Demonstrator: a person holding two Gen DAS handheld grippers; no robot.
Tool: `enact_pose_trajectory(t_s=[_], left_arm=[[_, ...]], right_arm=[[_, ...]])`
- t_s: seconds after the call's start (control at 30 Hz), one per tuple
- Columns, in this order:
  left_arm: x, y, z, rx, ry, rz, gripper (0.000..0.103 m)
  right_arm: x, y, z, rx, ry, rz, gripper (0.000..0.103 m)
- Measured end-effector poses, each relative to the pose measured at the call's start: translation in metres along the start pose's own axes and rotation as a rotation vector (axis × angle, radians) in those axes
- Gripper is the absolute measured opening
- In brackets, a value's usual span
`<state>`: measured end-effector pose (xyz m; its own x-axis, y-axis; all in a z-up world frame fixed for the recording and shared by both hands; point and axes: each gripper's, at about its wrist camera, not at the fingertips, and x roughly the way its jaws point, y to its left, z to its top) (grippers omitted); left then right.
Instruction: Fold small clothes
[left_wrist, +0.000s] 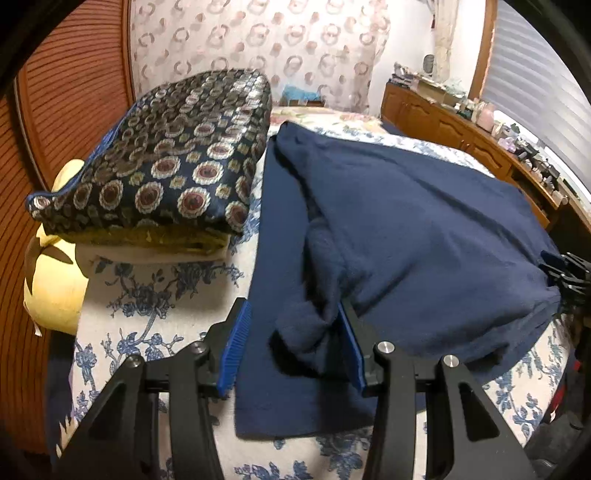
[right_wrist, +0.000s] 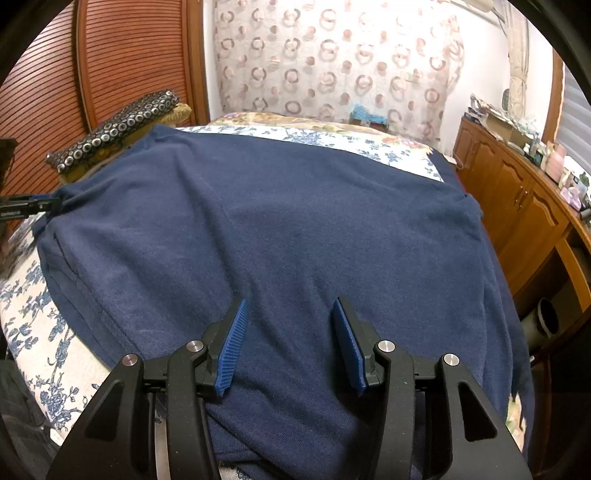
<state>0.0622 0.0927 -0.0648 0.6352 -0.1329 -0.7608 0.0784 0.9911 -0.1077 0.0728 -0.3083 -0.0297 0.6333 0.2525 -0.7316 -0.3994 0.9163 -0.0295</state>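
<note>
A navy blue garment (left_wrist: 424, 229) lies spread on the floral bedspread (left_wrist: 147, 295). It fills most of the right wrist view (right_wrist: 277, 221). My left gripper (left_wrist: 293, 302) is open at the garment's near left side. A bunched fold of the cloth (left_wrist: 306, 325) sits between its blue pads, leaning on the right one and not squeezed. My right gripper (right_wrist: 290, 301) is open just over the flat cloth near the front edge, gripping nothing. Each gripper shows at the edge of the other's view: the right gripper (left_wrist: 565, 273) and the left gripper (right_wrist: 48, 203), both at the garment's edge.
A dark patterned cushion (left_wrist: 166, 162) rests on a folded pile at the back left, with a yellow pillow (left_wrist: 55, 288) beside it. A wooden cabinet (right_wrist: 517, 199) with clutter on top runs along the right of the bed. A slatted wooden door (right_wrist: 129, 55) stands behind.
</note>
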Motion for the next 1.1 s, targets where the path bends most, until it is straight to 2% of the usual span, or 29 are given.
enact_pose_trajectory(t_s=[0.23, 0.43, 0.53, 0.87, 1.1], left_arm=[[-0.004, 0.002, -0.009, 0.004, -0.008, -0.021, 0.045], [-0.006, 0.000, -0.007, 0.011, 0.001, -0.104, 0.008], [-0.018, -0.008, -0.004, 0.023, -0.045, -0.148, 0.005], [-0.066, -0.052, 0.029, 0.110, -0.223, -0.206, 0.004], [-0.074, -0.080, 0.054, 0.168, -0.271, -0.253, 0.004]], right_arm=[[0.000, 0.000, -0.001, 0.000, 0.000, 0.000, 0.049], [0.000, 0.000, 0.000, 0.000, 0.000, 0.000, 0.049], [0.000, 0.000, -0.001, 0.000, 0.000, 0.000, 0.049], [0.000, 0.000, 0.000, 0.001, 0.000, 0.001, 0.049], [0.001, 0.001, -0.001, 0.002, 0.001, 0.003, 0.050]])
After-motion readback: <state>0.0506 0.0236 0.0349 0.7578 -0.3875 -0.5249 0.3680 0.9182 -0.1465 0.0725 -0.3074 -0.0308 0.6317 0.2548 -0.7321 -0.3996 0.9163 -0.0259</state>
